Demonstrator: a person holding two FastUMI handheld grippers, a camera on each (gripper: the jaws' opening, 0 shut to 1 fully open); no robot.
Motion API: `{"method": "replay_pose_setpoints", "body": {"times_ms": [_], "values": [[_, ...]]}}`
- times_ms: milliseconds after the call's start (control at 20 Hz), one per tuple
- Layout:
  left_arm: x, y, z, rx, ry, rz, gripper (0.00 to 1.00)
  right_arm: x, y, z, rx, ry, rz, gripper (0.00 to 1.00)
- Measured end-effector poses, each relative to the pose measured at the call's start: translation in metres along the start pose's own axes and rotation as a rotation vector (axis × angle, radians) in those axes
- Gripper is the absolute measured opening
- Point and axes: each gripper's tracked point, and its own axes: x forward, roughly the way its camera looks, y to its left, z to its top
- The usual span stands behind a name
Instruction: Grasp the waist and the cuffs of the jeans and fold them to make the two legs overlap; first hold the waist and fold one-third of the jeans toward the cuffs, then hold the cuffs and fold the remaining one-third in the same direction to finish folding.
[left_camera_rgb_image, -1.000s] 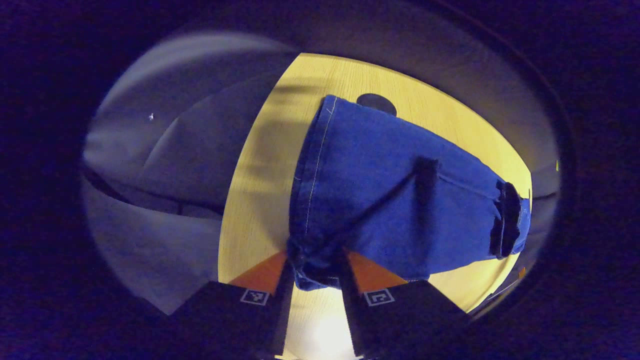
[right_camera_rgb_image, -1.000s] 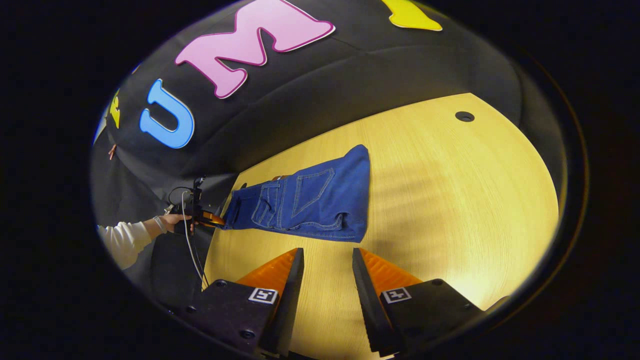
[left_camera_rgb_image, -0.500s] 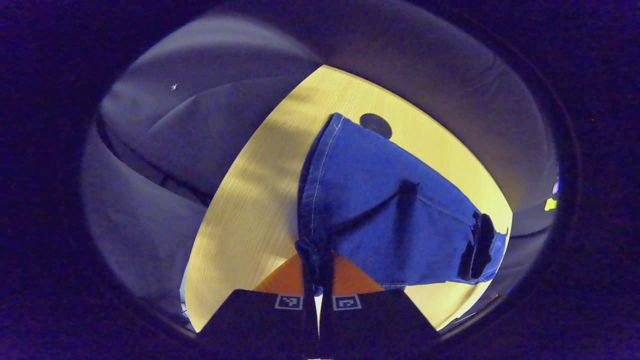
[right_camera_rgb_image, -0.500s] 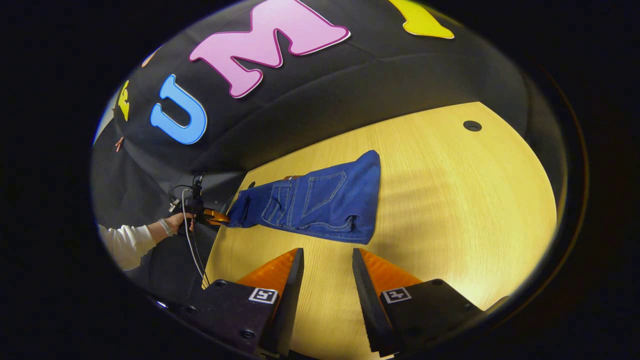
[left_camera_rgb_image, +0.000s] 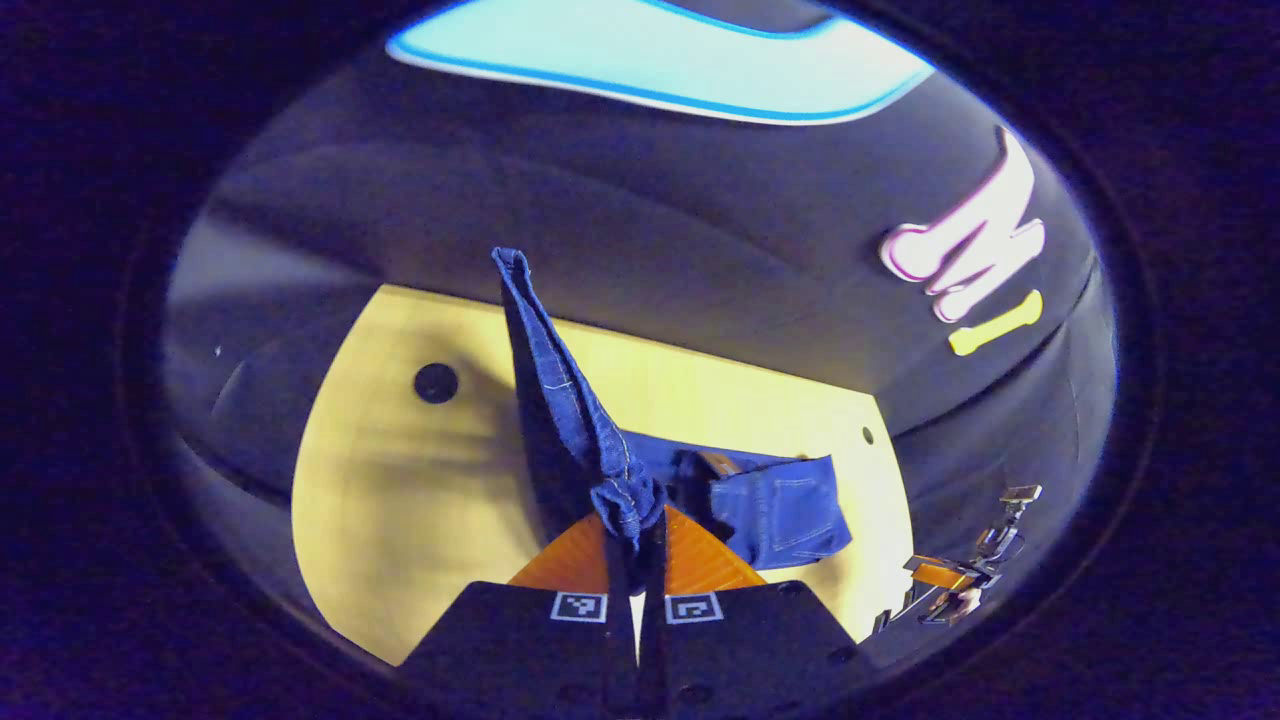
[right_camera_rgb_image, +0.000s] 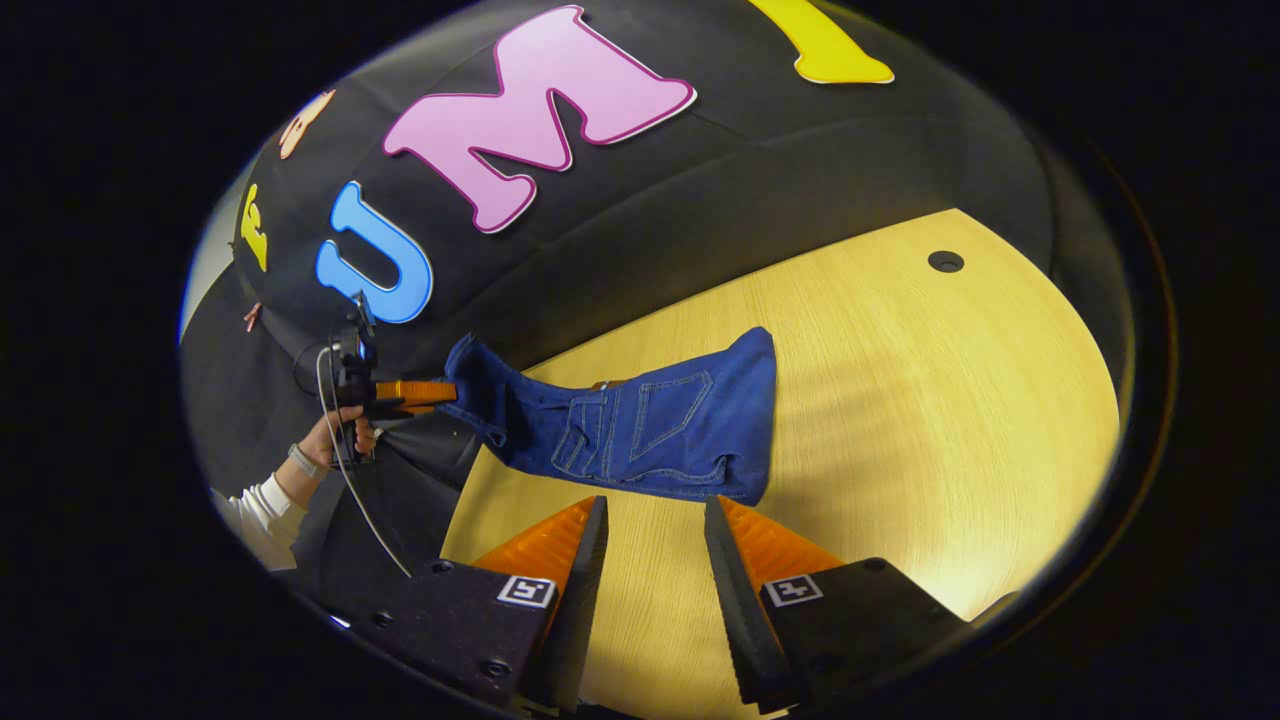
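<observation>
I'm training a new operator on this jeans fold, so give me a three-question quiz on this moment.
1. True or false: the left claw is shut on the jeans.
2. The right claw is: A) open above the table; B) gripping the waist.
3. Fill in: the gripped end is lifted off the ____.

Key: 1 true; 2 A; 3 table.

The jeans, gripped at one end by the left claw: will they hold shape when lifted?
Probably not. The jeans sag from the left claw to the table, so floppy. Bunched denim between the fingers suggests a fairly secure, non-slippery hold.
</observation>
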Motion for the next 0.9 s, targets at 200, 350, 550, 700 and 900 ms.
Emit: {"method": "replay_pose_setpoints", "body": {"times_ms": [200, 350, 550, 700, 900], "values": [[0.06, -0.115, -0.024, 0.152, 0.021, -0.103, 0.07, -0.022, -0.01, 0.012, -0.018, -0.038, -0.004, 0.61], [0.119, -0.153, -0.068, 0.225, 0.101, -0.085, 0.07, -0.033, -0.024, 0.019, -0.025, -0.06, -0.011, 0.6], [0.181, -0.148, -0.138, 0.353, 0.238, 0.057, 0.08, -0.046, -0.048, 0.02, -0.033, -0.051, -0.022, 0.6], [0.194, -0.138, -0.175, 0.346, 0.339, 0.142, 0.12, -0.049, -0.062, 0.024, -0.018, -0.059, -0.022, 0.6], [0.21, -0.134, -0.202, 0.443, 0.314, 0.204, 0.76, -0.054, -0.076, 0.034, -0.015, -0.064, -0.018, 0.6]]}}
